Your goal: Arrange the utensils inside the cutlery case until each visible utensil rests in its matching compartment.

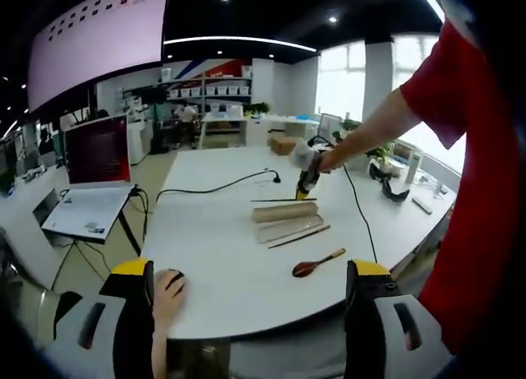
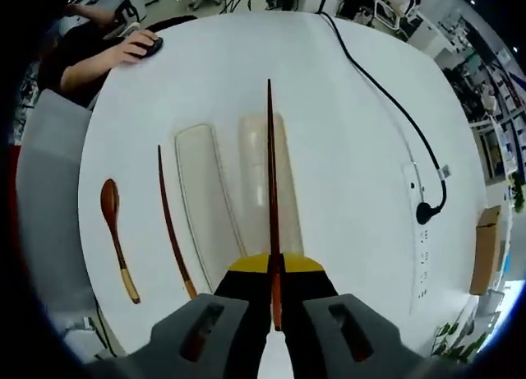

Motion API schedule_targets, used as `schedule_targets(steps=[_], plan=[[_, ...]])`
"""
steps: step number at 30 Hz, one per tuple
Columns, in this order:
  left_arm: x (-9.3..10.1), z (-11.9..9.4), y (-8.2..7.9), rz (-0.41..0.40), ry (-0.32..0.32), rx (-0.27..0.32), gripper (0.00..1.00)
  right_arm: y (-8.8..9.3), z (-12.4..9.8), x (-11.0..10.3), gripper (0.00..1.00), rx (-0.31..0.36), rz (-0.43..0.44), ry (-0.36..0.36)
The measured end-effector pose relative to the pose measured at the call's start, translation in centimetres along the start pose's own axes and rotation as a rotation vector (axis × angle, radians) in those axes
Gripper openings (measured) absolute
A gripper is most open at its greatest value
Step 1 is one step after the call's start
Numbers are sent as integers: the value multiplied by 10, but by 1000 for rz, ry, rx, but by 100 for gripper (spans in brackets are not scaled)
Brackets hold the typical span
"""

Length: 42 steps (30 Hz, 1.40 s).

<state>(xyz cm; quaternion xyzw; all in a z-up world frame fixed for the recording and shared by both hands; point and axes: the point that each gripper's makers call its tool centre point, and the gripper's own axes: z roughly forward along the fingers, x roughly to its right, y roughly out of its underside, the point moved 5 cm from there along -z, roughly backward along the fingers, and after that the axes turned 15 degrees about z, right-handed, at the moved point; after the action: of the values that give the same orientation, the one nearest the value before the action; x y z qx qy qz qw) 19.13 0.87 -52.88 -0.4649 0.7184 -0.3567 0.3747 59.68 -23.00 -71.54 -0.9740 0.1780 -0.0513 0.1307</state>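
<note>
The two cream halves of the cutlery case (image 2: 205,200) (image 1: 284,219) lie side by side on the white table (image 2: 345,149). My right gripper (image 2: 275,268) (image 1: 306,186) is shut on a dark red chopstick (image 2: 269,173) (image 1: 283,200), which hangs lengthwise over the right half. A second chopstick (image 2: 170,214) (image 1: 297,237) lies on the table left of the case. Further left rests a wooden spoon (image 2: 115,231) (image 1: 317,264). My left gripper (image 1: 251,270) is held back at the table's near edge, its jaws wide apart with nothing between them.
A person's hand rests on a black mouse (image 2: 138,45) (image 1: 171,282) at the table edge. A black cable (image 2: 394,99) runs to a white power strip (image 2: 421,231). A cardboard box (image 2: 486,247) sits beyond it. A laptop (image 1: 97,153) stands on a side table.
</note>
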Motion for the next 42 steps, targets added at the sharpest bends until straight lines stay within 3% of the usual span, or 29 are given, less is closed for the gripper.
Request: schedule_targets(steps=[2, 3, 10, 13, 20, 22, 39, 42], plan=[[2, -1, 1, 1, -2, -10, 99, 1, 8, -1, 0, 5, -10, -2], [2, -2, 1, 1, -4, -11, 99, 2, 10, 4, 0, 0, -41, 37], [3, -5, 4, -4, -21, -35, 99, 1, 19, 10, 0, 19, -51, -16], [6, -3, 4, -5, -21, -40, 99, 2, 20, 11, 0, 21, -92, 0], [15, 8, -4, 16, 18, -46, 99, 10, 26, 2, 0, 0, -117, -9], [15, 10, -5, 20, 20, -49, 99, 12, 29, 0, 0, -14, -72, -40], [2, 8, -6, 37, 9, -61, 99, 14, 43, 8, 1, -66, -107, -58], [2, 8, -4, 33, 10, -70, 99, 13, 43, 7, 1, -87, -80, -64]])
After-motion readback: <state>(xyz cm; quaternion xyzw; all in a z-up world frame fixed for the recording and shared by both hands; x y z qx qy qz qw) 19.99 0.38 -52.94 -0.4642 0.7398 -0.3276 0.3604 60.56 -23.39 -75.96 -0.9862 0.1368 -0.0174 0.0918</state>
